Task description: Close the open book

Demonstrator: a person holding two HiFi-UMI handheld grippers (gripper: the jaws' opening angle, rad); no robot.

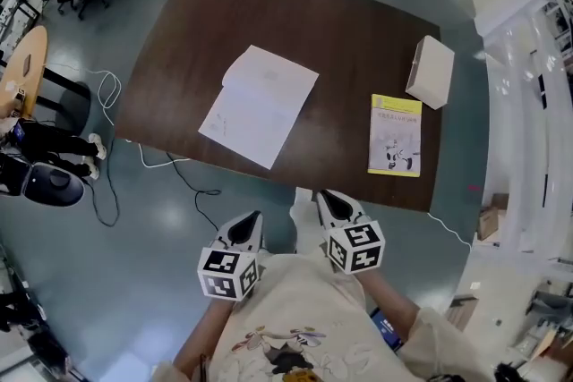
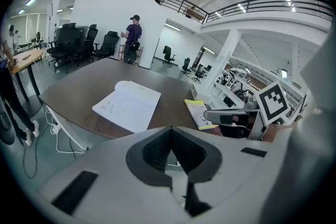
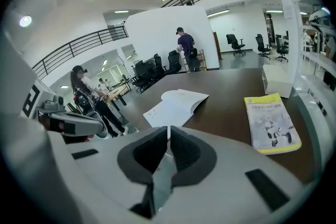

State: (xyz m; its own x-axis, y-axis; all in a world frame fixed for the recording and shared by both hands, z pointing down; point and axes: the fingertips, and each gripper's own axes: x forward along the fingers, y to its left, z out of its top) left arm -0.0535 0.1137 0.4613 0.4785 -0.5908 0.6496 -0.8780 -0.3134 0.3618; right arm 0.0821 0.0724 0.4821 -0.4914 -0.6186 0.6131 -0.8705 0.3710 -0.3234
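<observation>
L hand-held gripper [image 1: 249,221] is held clenched, empty, short of the tabletop [image 1: 349,31] near edge. At its 12 o'clock the open book [image 1: 260,106] is laid flat, pages up, untouched. R hand-held gripper [image 1: 329,199] is likewise clenched w/ nothing held. A yellow booklet [image 1: 395,135] is seen at its 1 o'clock, w/ a white box [image 1: 431,72] beyond.

Open-plan office hall

On my feed I see a broad dark brown wooden table [image 1: 340,40] on glossy grey floor [image 1: 161,224], black swivel office chairs [image 2: 72,40] at the far left, a tall white partition wall [image 2: 107,5] and a black-railed mezzanine balcony [image 2: 278,3] overhead.
</observation>
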